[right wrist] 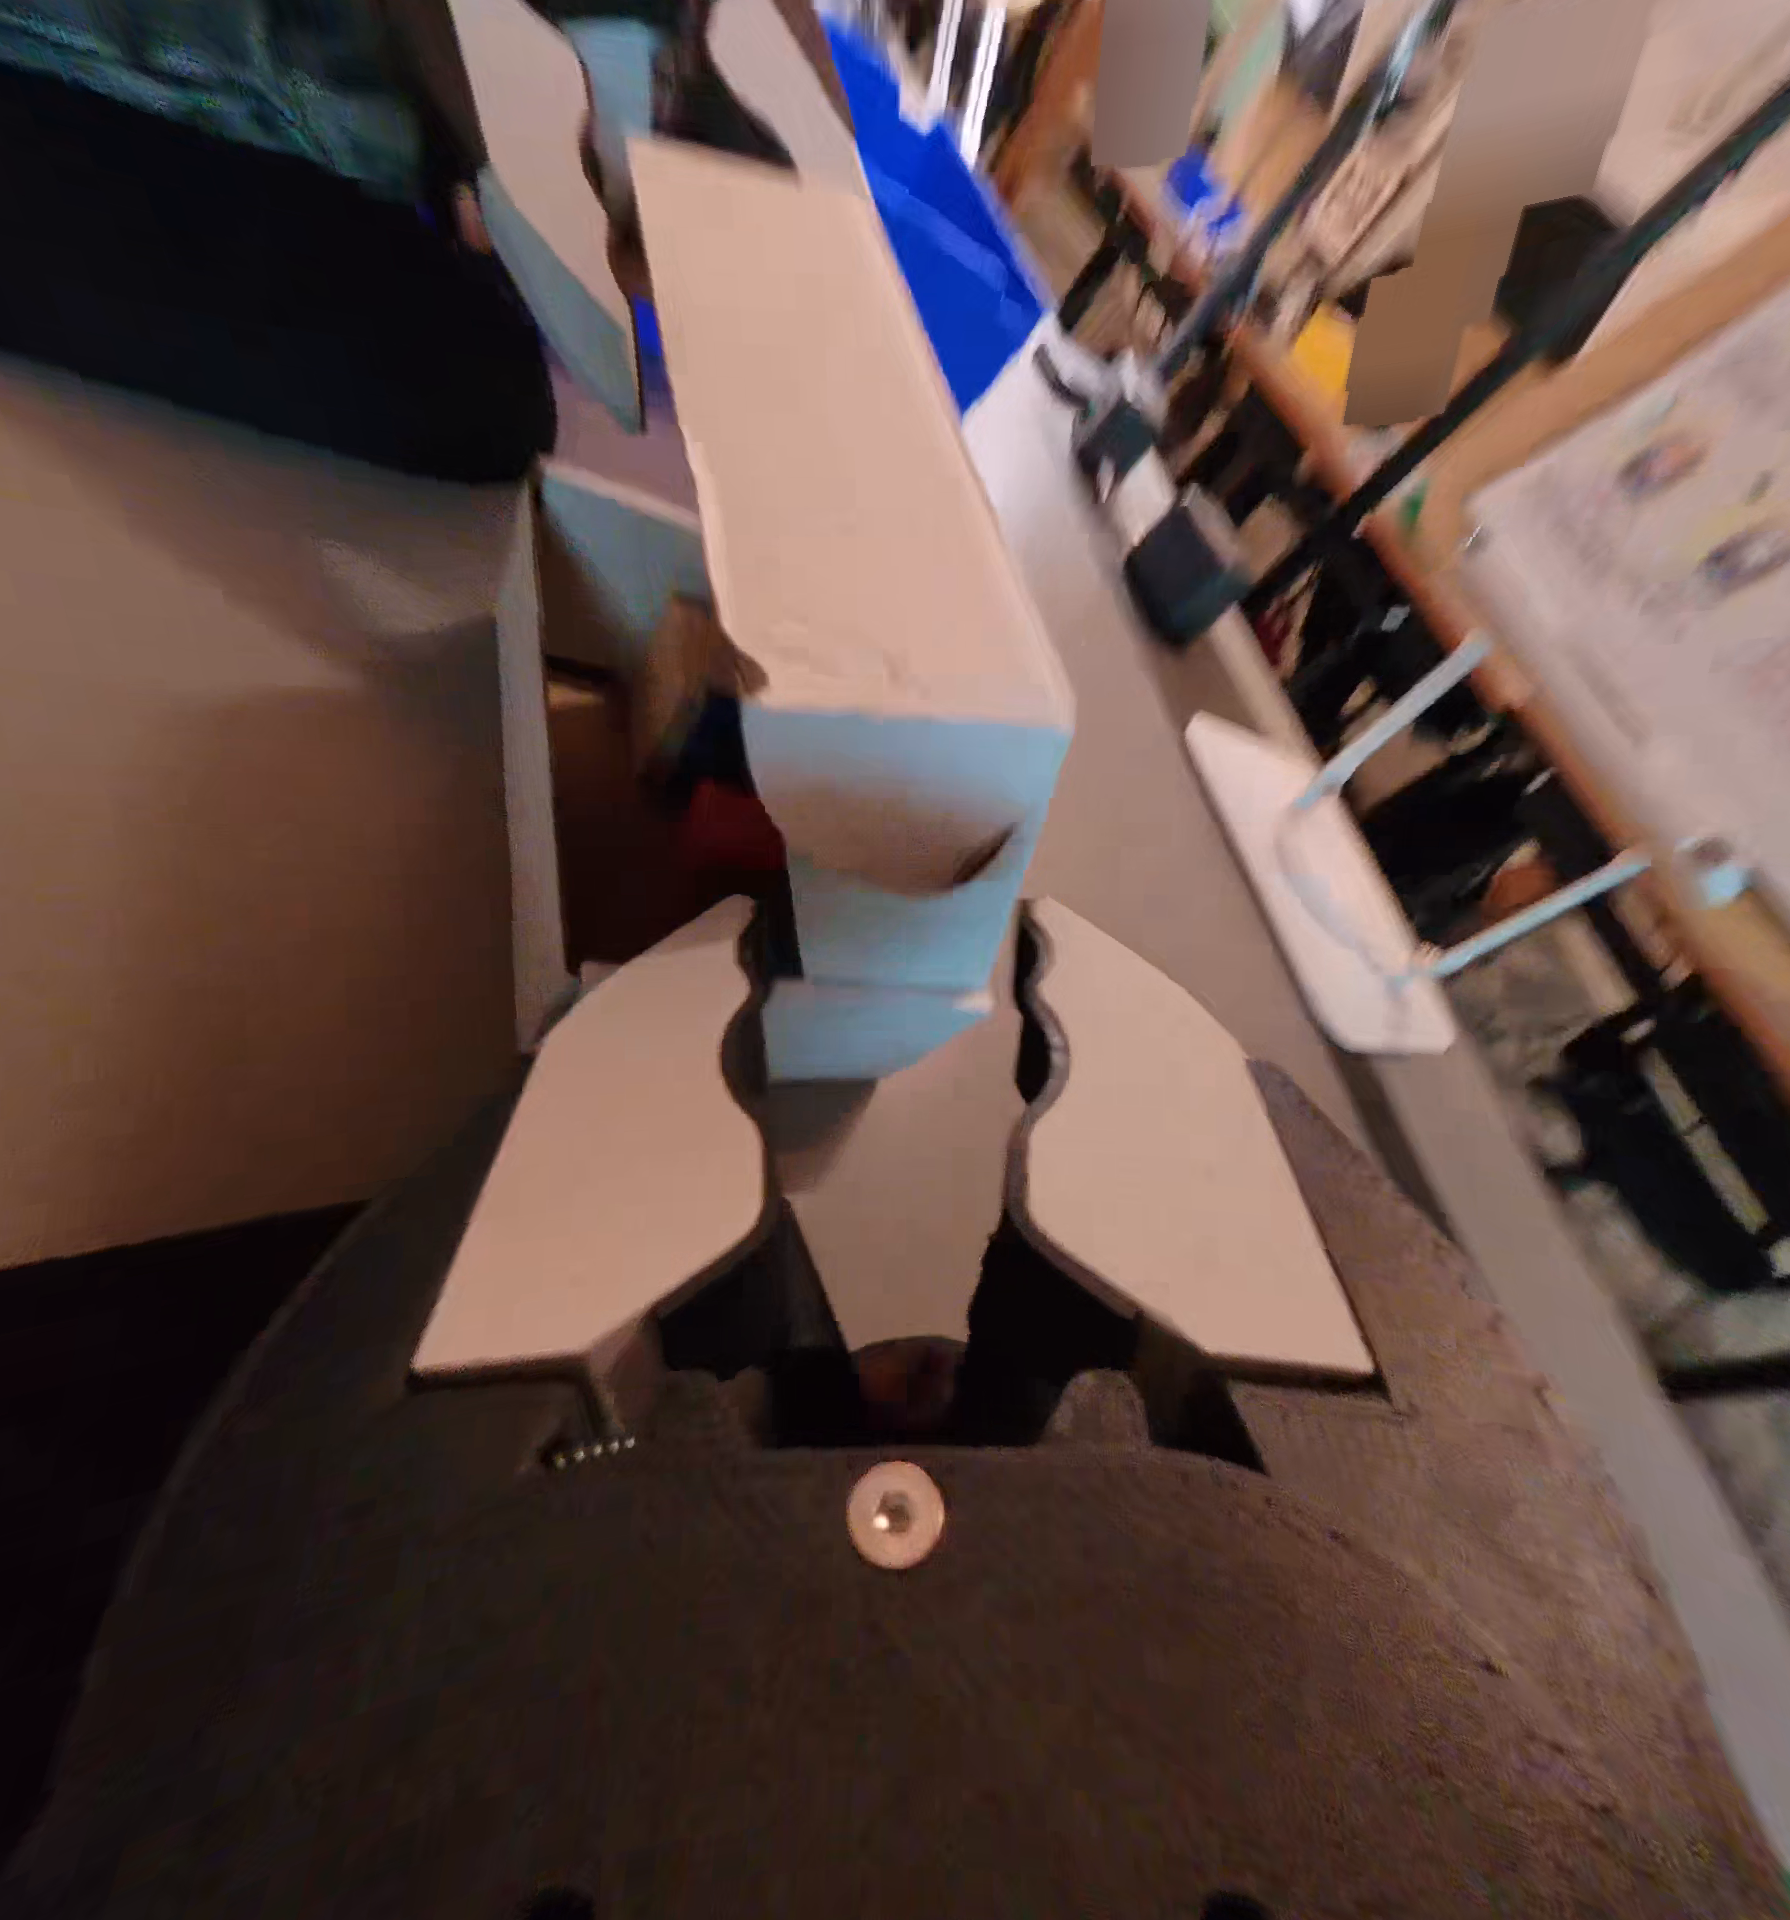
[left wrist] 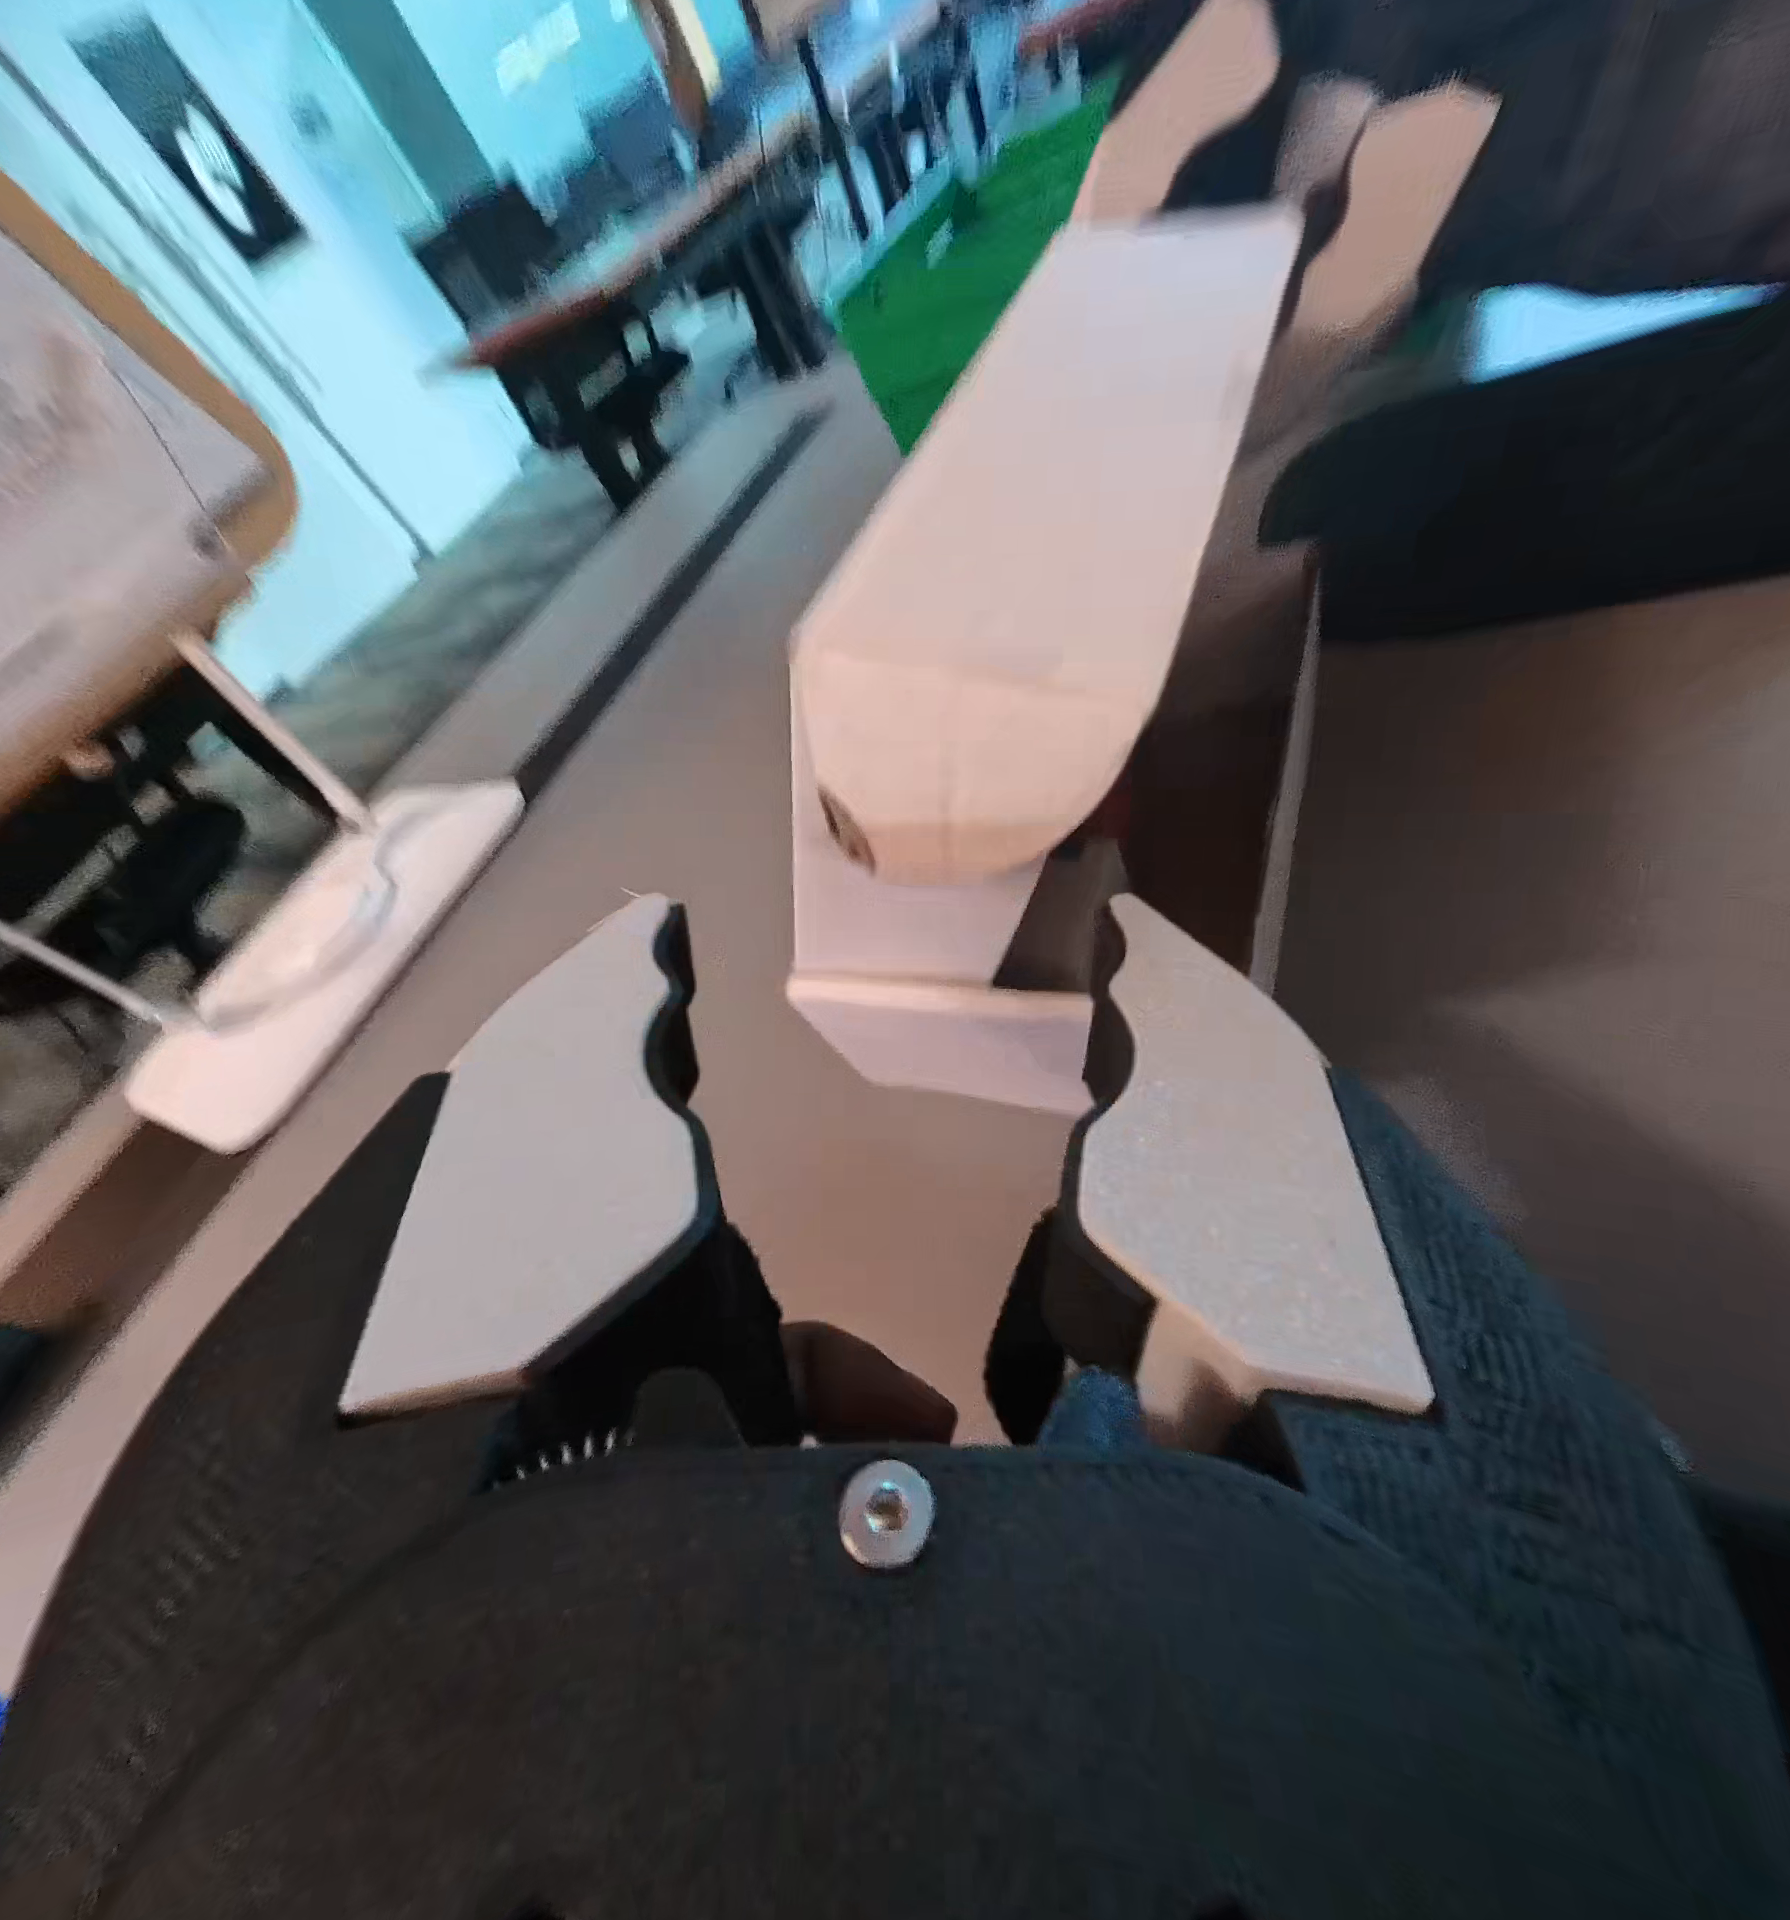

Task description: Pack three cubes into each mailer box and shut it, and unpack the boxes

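The mailer box (left wrist: 1026, 582) is white cardboard, its long front flap standing up and folded over at the top, with a small locking tab jutting from its near corner; the brown inner wall (left wrist: 1213, 790) shows just behind it. In the right wrist view the same box (right wrist: 849, 499) runs away from the camera, and something red (right wrist: 730, 831) lies inside beside a darker shape — possibly cubes, though blur makes that hard to settle.

The left gripper (left wrist: 886, 935) sits just short of the box's corner, its jaws spread apart with nothing between them. The right gripper (right wrist: 886, 935) has its fingers set around the corner tab of the flap; whether the pads press on the cardboard or only flank it cannot be told.

The box rests on a pale grey tabletop (left wrist: 662, 883). A white bracket foot (left wrist: 330, 977) stands at the table's edge — it carries a panel. Beyond lie dark desks (left wrist: 600, 353), a green floor patch (left wrist: 932, 312) and a blue bin (right wrist: 932, 208).
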